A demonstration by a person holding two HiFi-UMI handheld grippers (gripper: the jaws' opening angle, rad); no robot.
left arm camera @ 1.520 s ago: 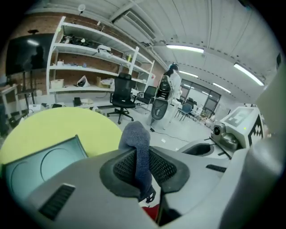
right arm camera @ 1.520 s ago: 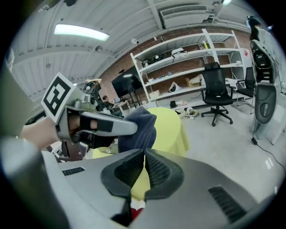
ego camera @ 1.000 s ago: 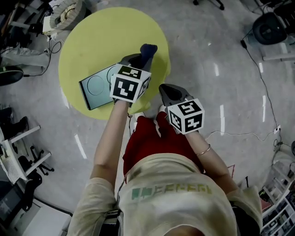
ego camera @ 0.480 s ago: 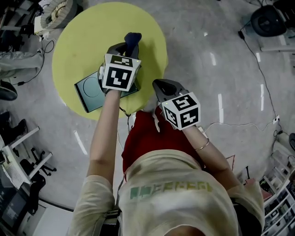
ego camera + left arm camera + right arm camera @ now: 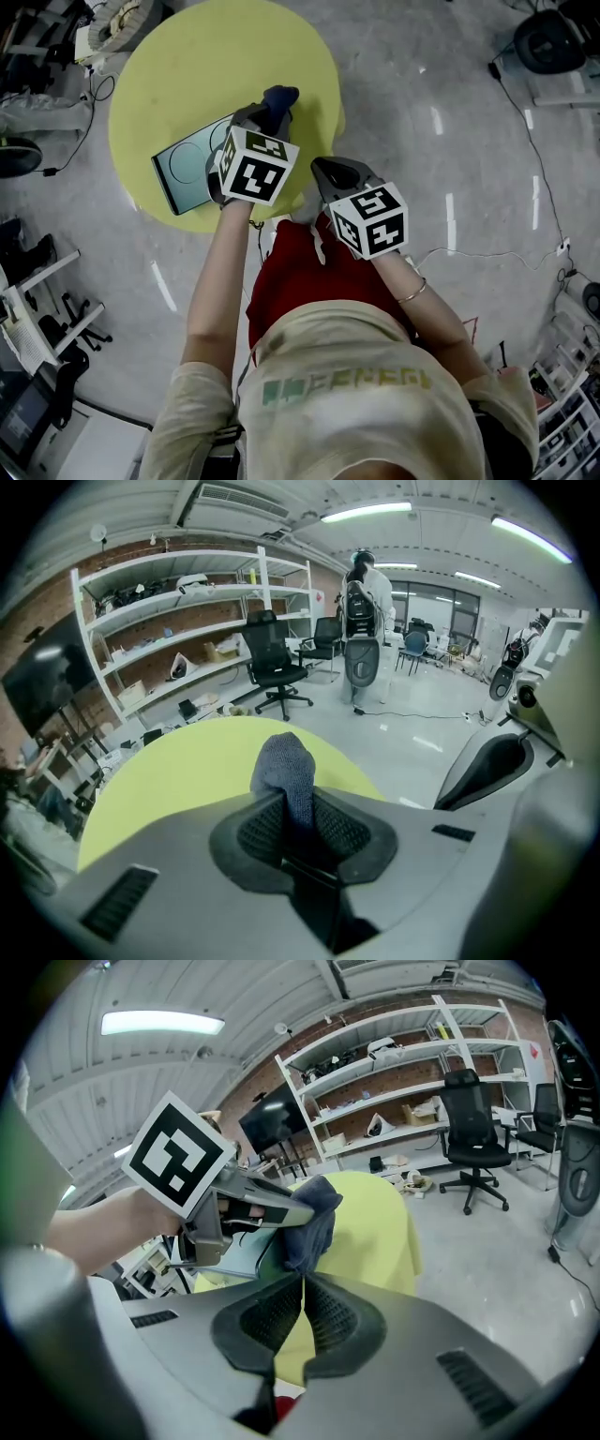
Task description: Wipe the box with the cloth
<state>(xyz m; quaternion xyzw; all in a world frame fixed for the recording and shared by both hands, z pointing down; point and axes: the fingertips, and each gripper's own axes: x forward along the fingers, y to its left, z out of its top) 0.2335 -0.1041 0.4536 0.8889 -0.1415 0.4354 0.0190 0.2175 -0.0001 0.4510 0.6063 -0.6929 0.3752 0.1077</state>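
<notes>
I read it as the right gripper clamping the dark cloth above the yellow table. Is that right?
Not quite. The left gripper clamps the cloth, as the left gripper view shows. The right gripper is shut on nothing. The cloth is above the yellow table, as you say.

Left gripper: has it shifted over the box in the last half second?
Yes. The left gripper, clamping the cloth, has drawn back toward the person relative to the box.

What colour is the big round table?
Yellow-green. The table shows best in the head view.
</notes>
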